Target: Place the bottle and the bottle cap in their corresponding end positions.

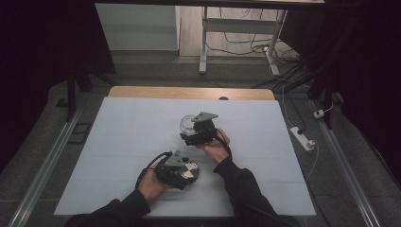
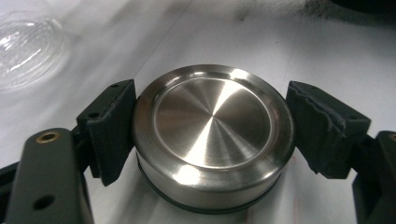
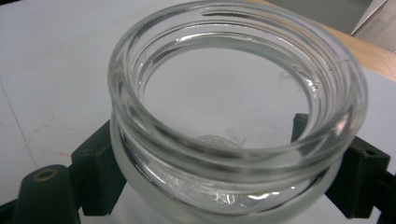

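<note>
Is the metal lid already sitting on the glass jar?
No, the left gripper holds the metal lid apart from the open glass jar.

On the table (image 1: 118, 142) we see the lid (image 1: 189, 171) near the front edge, a little left of centre, between the jaws of the left gripper (image 1: 182, 172). The jar (image 1: 187, 124) sits farther back and slightly right, apparently on the table, within the right gripper (image 1: 195, 134). Lid and jar lie apart.
</note>
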